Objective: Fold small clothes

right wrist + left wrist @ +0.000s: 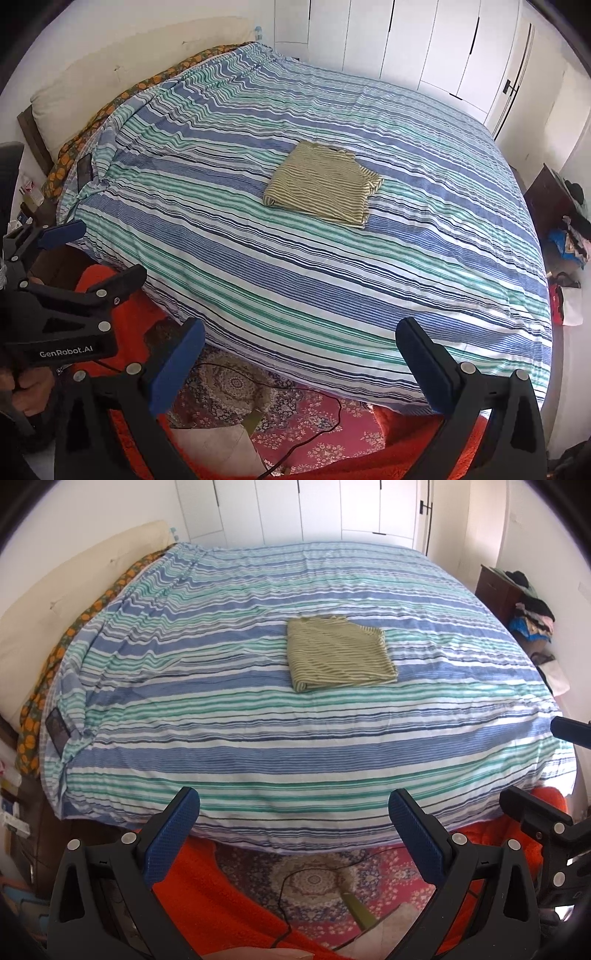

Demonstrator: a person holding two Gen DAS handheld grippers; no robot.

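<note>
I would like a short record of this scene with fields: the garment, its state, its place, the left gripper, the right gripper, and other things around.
garment: olive striped shirt
state: folded into a flat rectangle, nothing touching it
place: near the middle of the striped bed cover
left gripper: open, holding nothing, back at the near edge of the bed
right gripper: open, holding nothing, also at the near edge
other things: patterned rug on the floor, white wardrobe behind the bed, clothes pile at the right

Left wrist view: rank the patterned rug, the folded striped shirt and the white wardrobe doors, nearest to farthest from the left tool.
1. Patterned rug: on the floor, directly beneath the left tool.
2. Folded striped shirt: mid-bed, slightly right.
3. White wardrobe doors: beyond the bed.
</note>
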